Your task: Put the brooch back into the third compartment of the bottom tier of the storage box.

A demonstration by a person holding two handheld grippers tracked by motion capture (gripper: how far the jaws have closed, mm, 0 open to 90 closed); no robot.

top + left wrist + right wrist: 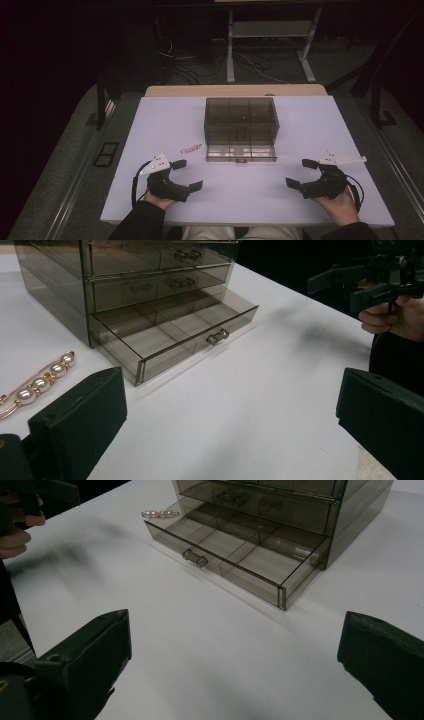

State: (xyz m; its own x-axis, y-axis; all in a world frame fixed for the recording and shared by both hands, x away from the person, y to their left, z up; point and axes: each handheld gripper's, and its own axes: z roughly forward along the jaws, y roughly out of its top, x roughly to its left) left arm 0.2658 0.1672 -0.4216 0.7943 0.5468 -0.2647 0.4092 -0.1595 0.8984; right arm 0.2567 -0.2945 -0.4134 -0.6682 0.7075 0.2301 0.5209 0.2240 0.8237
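While the person is sitting at the white table (150, 130), both hands are resting on its near edge. The left gripper (186, 175) is lying with jaws spread wide, gripping nothing. The right gripper (300, 173) is likewise gaping, empty. Ahead of and between them, a smoky clear drawer box (241, 119) is standing, its bottom drawer (175, 335) pulled out toward the grippers. Just ahead of the left gripper, beside that drawer, a pearl hair clip (42, 381) is lying flat on the table.
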